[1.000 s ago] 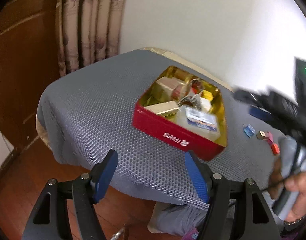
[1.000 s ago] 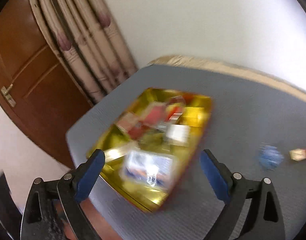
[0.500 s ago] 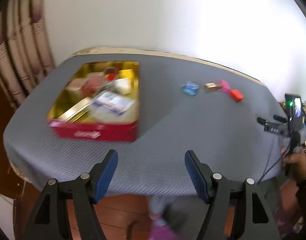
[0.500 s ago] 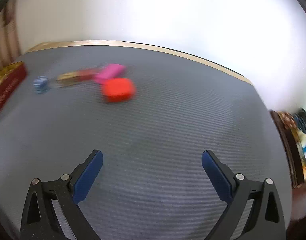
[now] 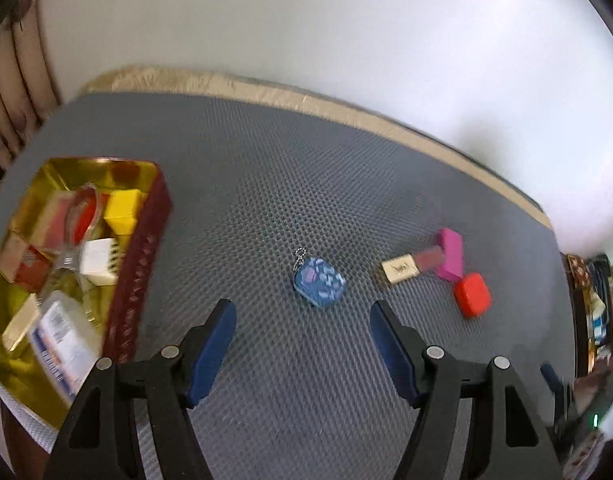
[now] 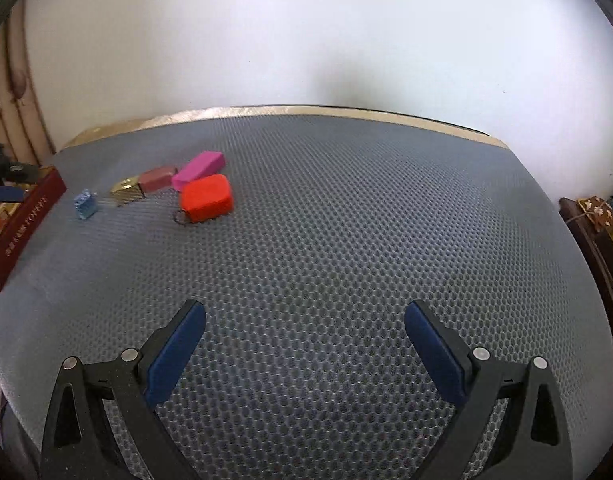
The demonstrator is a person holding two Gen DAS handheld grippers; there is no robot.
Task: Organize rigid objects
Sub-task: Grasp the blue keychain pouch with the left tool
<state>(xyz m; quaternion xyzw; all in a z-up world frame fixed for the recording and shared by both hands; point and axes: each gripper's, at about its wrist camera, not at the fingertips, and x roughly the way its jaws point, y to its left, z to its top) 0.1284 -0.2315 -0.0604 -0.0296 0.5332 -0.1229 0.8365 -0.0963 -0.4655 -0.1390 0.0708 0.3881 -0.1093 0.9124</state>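
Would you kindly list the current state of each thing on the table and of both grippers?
Red tin: lid off, full of items.
Blue keychain: flat on the mat.
Lipstick: lying down, touching the pink block.
Red case: loose on the mat.
Left gripper: open, empty.
Right gripper: open, empty.

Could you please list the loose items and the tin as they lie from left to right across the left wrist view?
Red tin with a gold inside → blue patterned keychain pouch → gold-capped lipstick tube → red case. The pink block overlaps the last two sideways, so it is left out.
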